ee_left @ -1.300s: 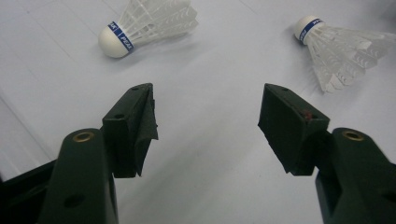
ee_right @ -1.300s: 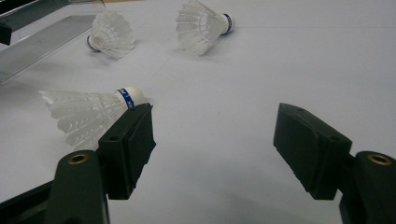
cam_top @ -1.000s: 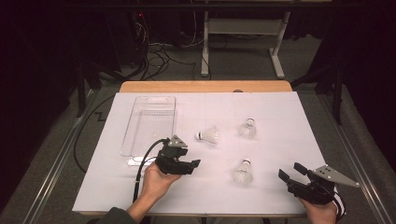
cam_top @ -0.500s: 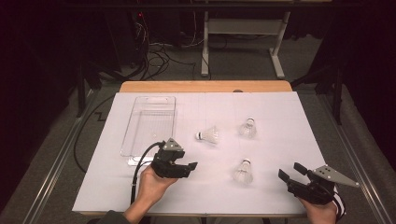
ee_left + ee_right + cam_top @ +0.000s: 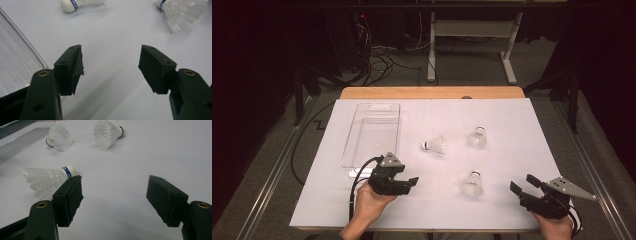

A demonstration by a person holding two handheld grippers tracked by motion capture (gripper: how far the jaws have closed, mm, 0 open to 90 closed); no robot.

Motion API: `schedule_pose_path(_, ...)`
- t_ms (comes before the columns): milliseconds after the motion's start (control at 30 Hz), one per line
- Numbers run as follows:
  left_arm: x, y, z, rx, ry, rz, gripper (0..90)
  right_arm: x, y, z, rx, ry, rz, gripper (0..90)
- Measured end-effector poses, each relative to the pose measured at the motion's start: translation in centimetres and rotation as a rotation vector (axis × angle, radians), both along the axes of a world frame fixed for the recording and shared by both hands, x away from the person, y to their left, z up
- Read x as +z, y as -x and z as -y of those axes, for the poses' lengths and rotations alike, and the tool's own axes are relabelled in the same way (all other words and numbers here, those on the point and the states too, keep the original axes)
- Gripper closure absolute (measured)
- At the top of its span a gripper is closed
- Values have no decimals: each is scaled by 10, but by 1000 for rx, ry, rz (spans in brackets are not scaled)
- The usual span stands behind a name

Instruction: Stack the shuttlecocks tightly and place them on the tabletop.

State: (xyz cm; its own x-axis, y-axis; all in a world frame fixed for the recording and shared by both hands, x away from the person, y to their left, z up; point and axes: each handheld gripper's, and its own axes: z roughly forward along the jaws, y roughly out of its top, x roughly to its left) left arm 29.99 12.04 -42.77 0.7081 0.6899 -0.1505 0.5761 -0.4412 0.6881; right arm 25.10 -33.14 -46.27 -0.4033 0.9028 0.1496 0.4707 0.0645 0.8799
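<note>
white matt paper-like table cover: smooth | clear rectangular plastic tray: glossy | white feathered shuttlecocks: ribbed skirt, smooth cork tip | black gripper pads: matt

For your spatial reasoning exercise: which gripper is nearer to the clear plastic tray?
Left. The left gripper sits just beside the clear plastic tray's near right corner; the right gripper rests far across the table at the opposite front edge.
</note>
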Motion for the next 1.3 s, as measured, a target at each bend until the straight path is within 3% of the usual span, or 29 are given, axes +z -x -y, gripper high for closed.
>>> schedule_pose_path(1300,-7,27,-41,50,35,70,351,-2,-2,-2,10,8,-28,288)
